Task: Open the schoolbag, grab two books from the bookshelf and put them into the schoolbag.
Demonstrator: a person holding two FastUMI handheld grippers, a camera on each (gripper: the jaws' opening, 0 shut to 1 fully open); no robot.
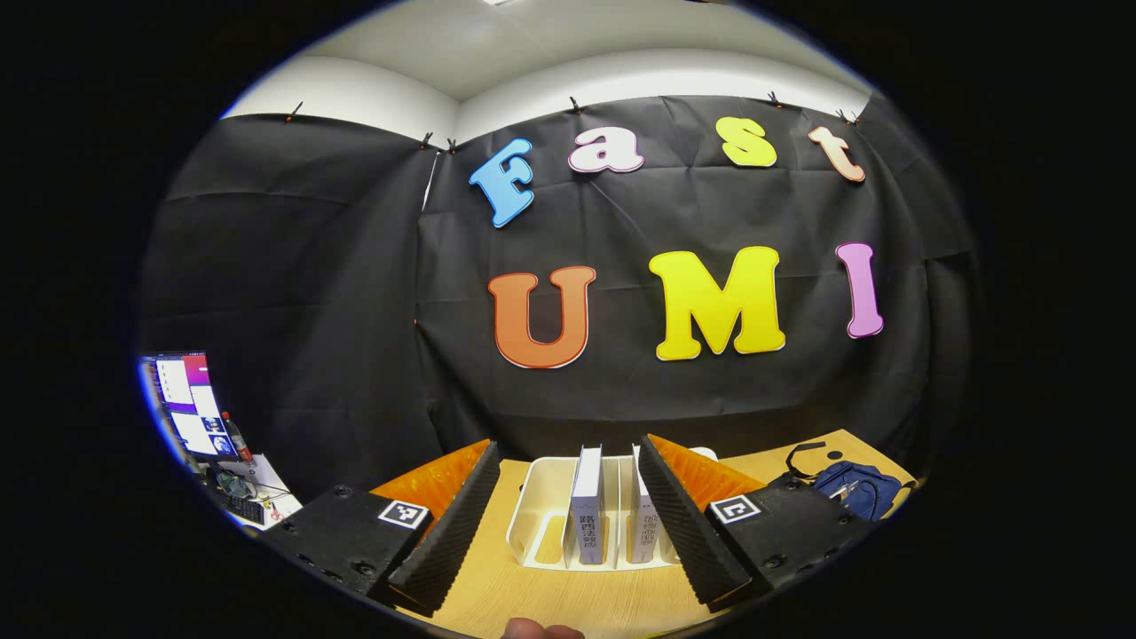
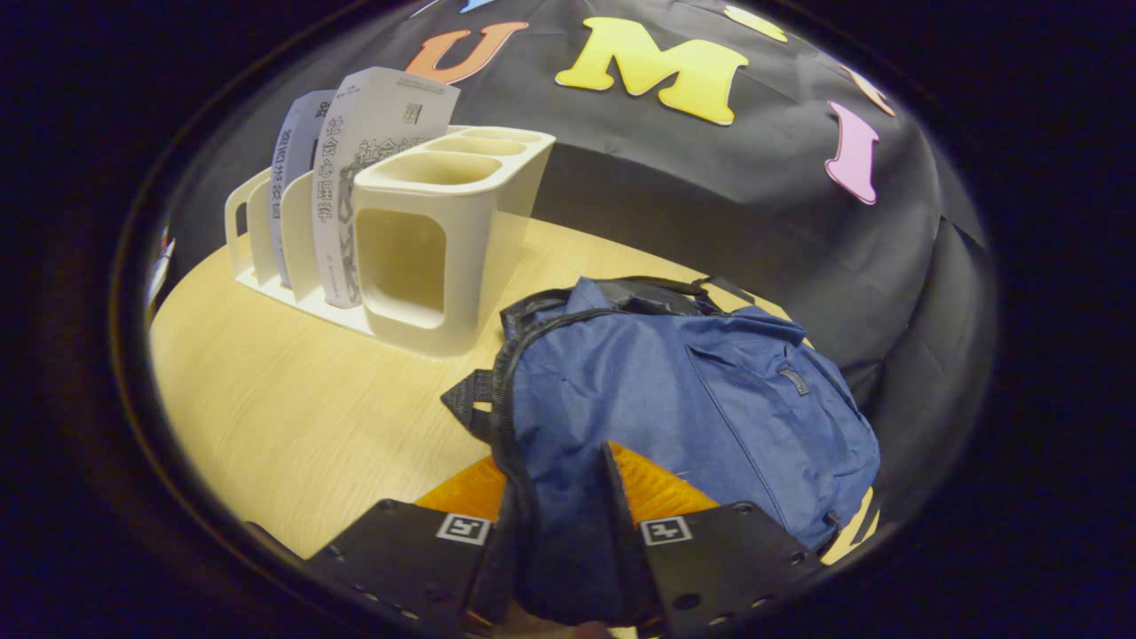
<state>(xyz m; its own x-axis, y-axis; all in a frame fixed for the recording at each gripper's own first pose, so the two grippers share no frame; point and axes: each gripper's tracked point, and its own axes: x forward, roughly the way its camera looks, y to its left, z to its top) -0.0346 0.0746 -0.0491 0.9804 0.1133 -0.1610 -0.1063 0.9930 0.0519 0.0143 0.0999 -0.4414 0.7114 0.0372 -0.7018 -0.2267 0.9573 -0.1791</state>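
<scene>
Right gripper [image 2: 559,532] pinching blue fabric schoolbag [image 2: 683,399]; left gripper [image 1: 568,524] hovering spread before two white books [image 1: 587,510] standing in cream plastic bookshelf [image 1: 532,506]; nothing packed.

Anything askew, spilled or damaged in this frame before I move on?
Nothing stands out. Two books stand upright in the white rack on the table; the blue schoolbag lies slumped beside it, its fabric between the right gripper's fingers.
</scene>
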